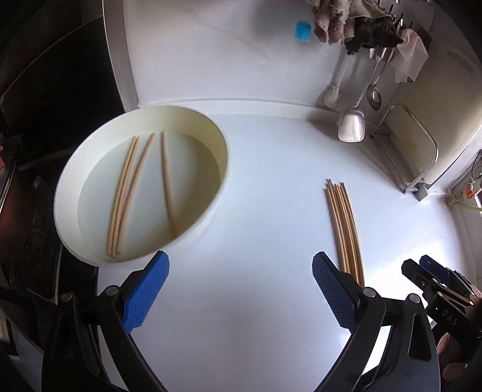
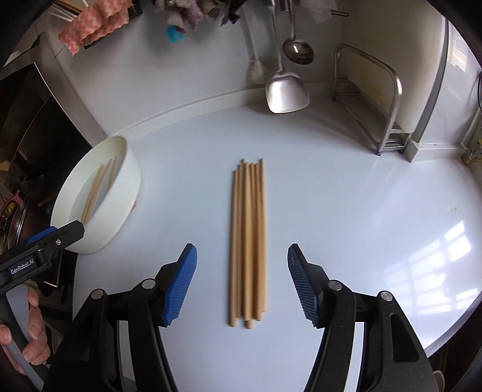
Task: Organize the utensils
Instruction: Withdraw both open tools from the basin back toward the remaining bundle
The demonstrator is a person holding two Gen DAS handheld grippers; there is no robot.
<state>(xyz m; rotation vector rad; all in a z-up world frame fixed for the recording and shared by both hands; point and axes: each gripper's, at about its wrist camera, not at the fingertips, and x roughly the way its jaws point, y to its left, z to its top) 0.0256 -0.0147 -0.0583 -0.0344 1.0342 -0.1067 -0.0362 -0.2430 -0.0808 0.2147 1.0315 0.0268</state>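
Note:
Three wooden chopsticks [image 1: 141, 187] lie in a round white basin [image 1: 192, 235] at the left of the white counter. Several more chopsticks [image 1: 346, 229] lie in a neat bundle on the counter to the right. My left gripper [image 1: 241, 268] stands wide open and empty, just in front of the basin's near rim. In the right wrist view the bundle of chopsticks [image 2: 248, 241] lies straight ahead, its near part between the fingers of my right gripper [image 2: 241, 256], which is open and touches nothing. The basin [image 2: 123, 196] sits at that view's left.
A steel spatula [image 2: 286, 90], a ladle [image 2: 298, 49] and a brush hang at the back wall, with cloths [image 1: 346, 21] above. A metal rack [image 2: 379, 99] stands at the back right. A dark stove area borders the counter on the left. A hand [image 2: 33, 334] holds the left gripper's handle.

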